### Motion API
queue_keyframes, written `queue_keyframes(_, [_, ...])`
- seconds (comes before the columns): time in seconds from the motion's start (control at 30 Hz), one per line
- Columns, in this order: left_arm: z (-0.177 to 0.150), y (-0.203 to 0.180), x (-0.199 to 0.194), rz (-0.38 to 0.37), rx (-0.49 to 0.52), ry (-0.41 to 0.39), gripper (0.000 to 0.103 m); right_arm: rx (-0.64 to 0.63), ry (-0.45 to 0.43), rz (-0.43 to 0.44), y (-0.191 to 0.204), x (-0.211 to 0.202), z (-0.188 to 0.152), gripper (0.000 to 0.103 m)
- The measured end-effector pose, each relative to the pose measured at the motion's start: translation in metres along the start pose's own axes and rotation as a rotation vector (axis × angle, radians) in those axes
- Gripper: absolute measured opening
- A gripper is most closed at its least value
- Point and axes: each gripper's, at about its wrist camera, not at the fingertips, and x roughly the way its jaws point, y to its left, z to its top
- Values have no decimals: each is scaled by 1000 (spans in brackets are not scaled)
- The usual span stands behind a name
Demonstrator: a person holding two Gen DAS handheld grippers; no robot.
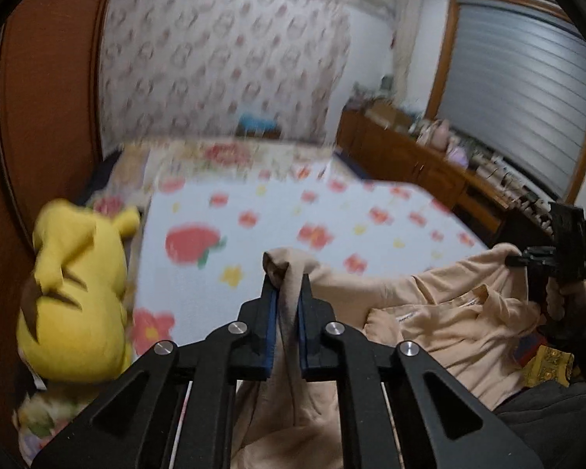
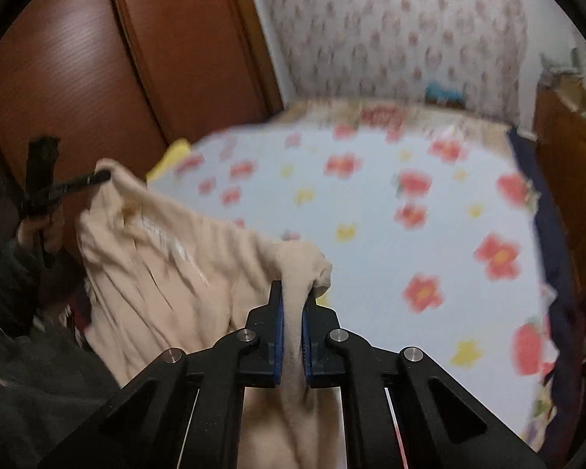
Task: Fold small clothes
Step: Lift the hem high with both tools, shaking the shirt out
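The garment (image 1: 441, 324) is a pale beige, soft-looking top with a collar and a small white label near the neck; it hangs stretched between the two grippers above the near edge of the bed, sagging in loose folds across its middle, its lower part dropping out of sight beneath the cameras. The left gripper (image 1: 287, 293) has its blue-lined jaws pressed together on a bunched corner of the cloth, a tuft sticking up past the tips; the right gripper (image 2: 293, 297) pinches the opposite corner the same way, a thin fold of fabric squeezed between its pads. In each wrist view the other gripper shows at the far end of the cloth, held in a dark-sleeved hand. Beyond lies the bedspread (image 2: 390, 211), pale blue-white with red flowers and small yellow ones, its surface blurred; a yellow plush toy (image 1: 78, 289) lies at the bed's left side against a brown wooden door (image 2: 78, 58); a low wooden cabinet (image 1: 406, 156) crowded with small items stands to the right under a shuttered window (image 1: 515, 93); patterned wallpaper (image 1: 222, 54) covers the far wall.
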Motion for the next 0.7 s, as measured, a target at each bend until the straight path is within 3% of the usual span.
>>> queue_keyframes(0.3, [90, -40, -97, -71, 86, -286, 9, -77, -313, -51, 27, -154, 72, 6])
queue_keyframes(0.47, [118, -49, -132, -65, 124, -393, 9, -153, -404, -111, 47, -213, 96, 6])
queue_keyframes(0.7, [141, -56, -167, -54, 162, -484, 9, -204, -482, -174, 72, -262, 108, 6])
